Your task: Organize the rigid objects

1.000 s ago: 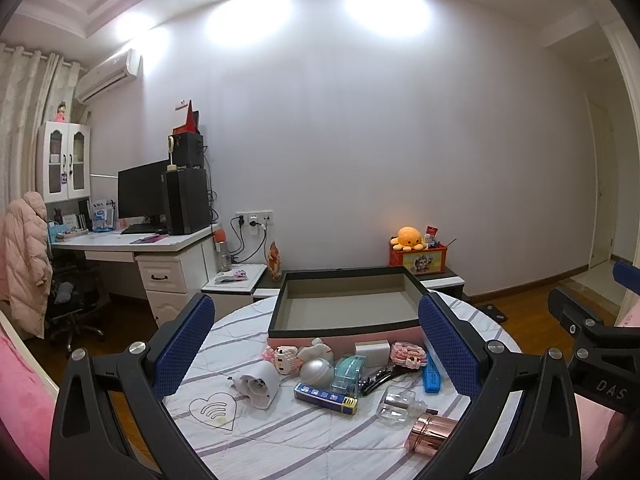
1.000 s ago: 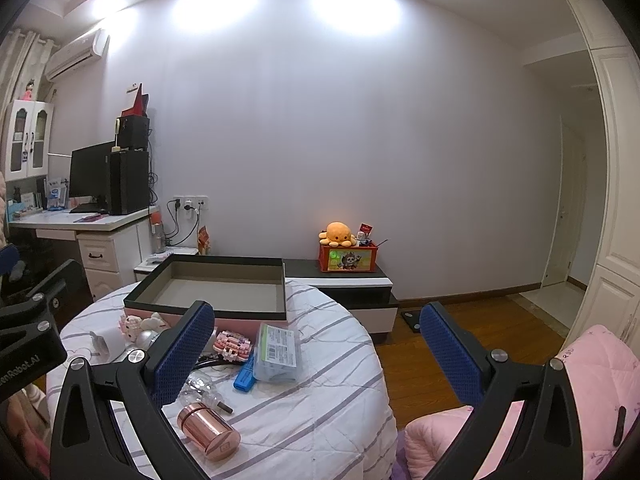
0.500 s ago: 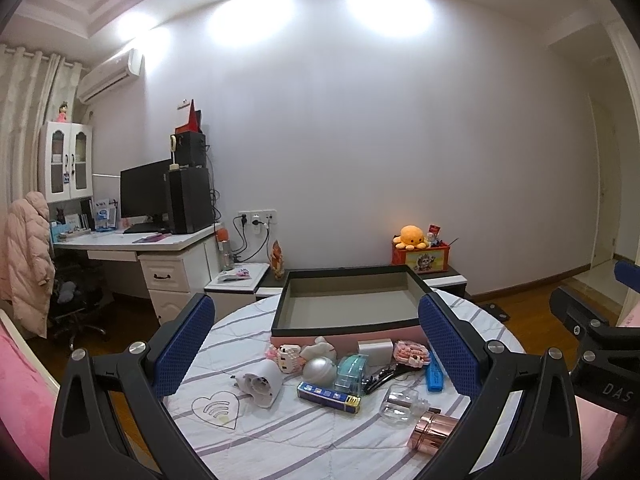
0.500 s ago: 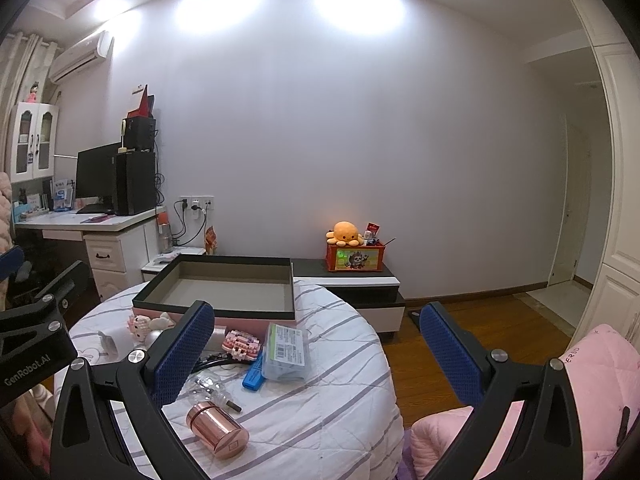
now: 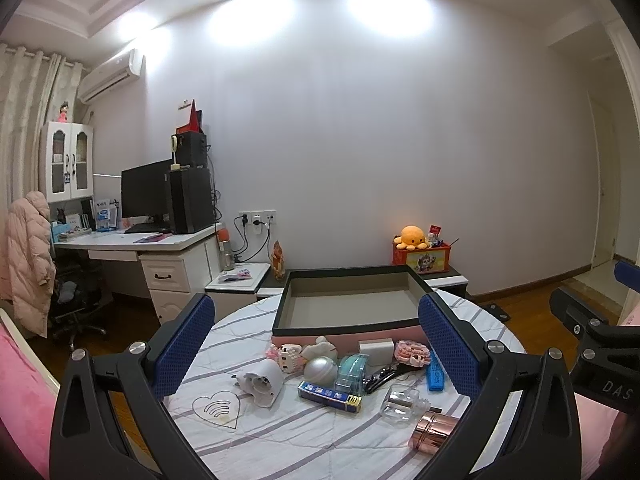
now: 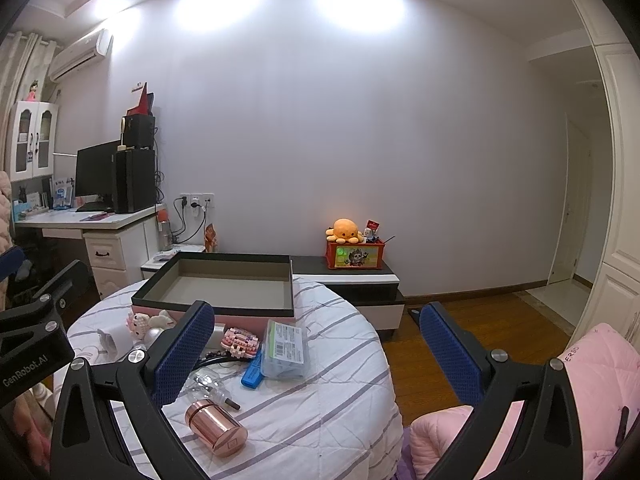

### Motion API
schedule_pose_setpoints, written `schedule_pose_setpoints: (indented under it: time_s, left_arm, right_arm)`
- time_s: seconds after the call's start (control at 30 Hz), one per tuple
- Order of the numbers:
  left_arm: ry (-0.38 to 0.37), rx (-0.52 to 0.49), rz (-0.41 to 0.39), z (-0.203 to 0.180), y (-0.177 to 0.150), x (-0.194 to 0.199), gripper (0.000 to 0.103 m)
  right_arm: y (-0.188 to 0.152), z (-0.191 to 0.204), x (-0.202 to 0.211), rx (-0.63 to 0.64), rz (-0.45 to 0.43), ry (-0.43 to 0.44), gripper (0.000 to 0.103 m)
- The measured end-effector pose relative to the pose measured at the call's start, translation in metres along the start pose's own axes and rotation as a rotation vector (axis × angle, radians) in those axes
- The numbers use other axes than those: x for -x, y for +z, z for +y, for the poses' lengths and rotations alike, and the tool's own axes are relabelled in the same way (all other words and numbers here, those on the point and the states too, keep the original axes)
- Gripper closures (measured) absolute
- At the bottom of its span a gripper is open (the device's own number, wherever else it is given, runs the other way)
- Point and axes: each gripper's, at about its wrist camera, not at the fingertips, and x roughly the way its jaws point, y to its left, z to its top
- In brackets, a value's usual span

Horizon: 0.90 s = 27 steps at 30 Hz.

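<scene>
Across the round desk (image 5: pixel 280 436) sits a scatter of small hard things, all just in front of the shallow empty box (image 5: pixel 348 312) with the dark rim, and nothing is in it yet. Both tools hang above the near edge: the left gripper (image 5: pixel 316 348) has its fingers spread wide and empty, and the right gripper (image 6: pixel 316 348) is just as wide, holding nothing.

Nearest the right side lies the copper canister (image 6: pixel 216 432), on its side. That polished metal looks slick and will want to roll, so pinch it across the middle of the barrel. Beside it is the clear glass bottle (image 5: pixel 404 400), likely fragile, so go gently on its flat faces. The white plug adapter (image 5: pixel 260 386) looks light and stiff; grip its flat sides. The blue flat stick (image 5: pixel 330 396) is thin, possibly a pen case, and is best taken by its long edges.
</scene>
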Motion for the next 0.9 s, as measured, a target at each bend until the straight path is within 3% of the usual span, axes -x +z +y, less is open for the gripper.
schedule_pose_setpoints:
  time_s: [0.9]
  left_arm:
    - [0.004,0.000,0.022,0.0037,-0.0066,-0.0087,0.000]
  right_arm:
    - [0.0018,0.0026,-0.0066,0.012,0.033,0.011,0.000]
